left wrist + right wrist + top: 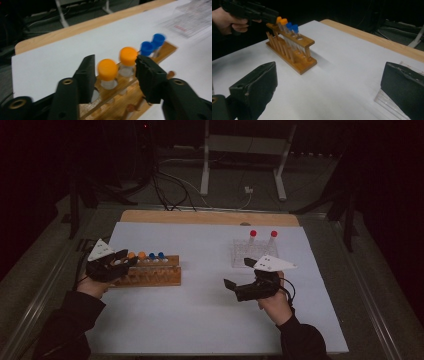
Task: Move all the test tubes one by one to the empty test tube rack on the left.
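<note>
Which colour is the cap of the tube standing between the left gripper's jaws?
Orange. The capped clear tube in the wooden rack shows best in the left gripper view.

Orange-capped tube [107, 73] (upright) in wooden rack [125, 100]

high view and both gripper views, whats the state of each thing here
left gripper: open, jaws either side of an orange-capped tube, not pressing
right gripper: open, nothing between the jaws
orange-capped tubes: capped, upright in wooden rack
blue-capped tubes: capped, upright in wooden rack
wooden rack: standing
red-capped tubes: capped, upright in clear rack
clear rack: standing
</note>
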